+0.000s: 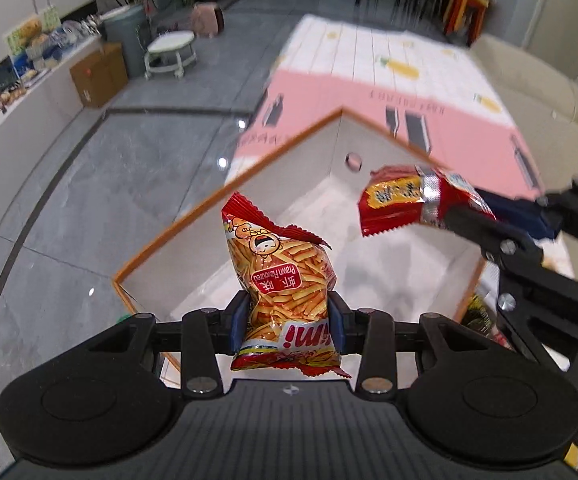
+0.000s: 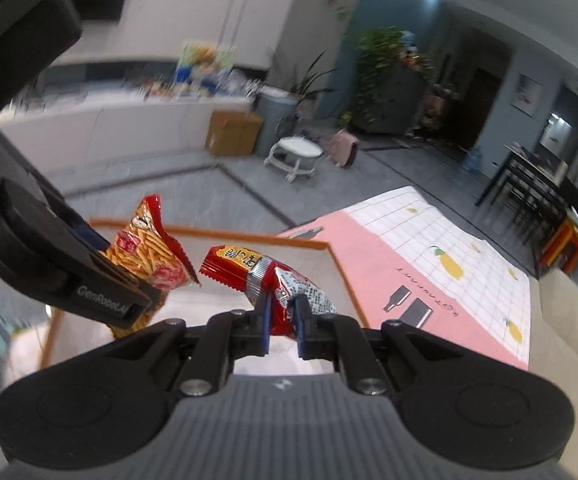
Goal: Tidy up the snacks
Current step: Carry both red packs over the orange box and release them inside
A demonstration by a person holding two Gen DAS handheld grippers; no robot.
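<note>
Prawn-stick bag (image 1: 285,280): glossy printed plastic film, crinkled, with serrated sealed edges.
Red snack packet (image 1: 417,200): shiny plastic film with a metallic silver band.
Left gripper (image 1: 288,322) and right gripper (image 2: 282,322): matt black plastic bodies, ribbed top panels, bright metal screw heads, blue finger pads (image 1: 238,320).
Storage box (image 1: 225,196): smooth matt white walls, orange rim.
Tablecloth (image 1: 369,96): smooth printed sheet, pink and white.
Floor (image 1: 137,168): polished grey tiles, reflective.

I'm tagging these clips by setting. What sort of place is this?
Probably a home's open living and dining area. A dining table with chairs stands at the back, potted plants line the wall, and a sofa sits beside the patterned tablecloth where the snacks are being sorted.
</note>
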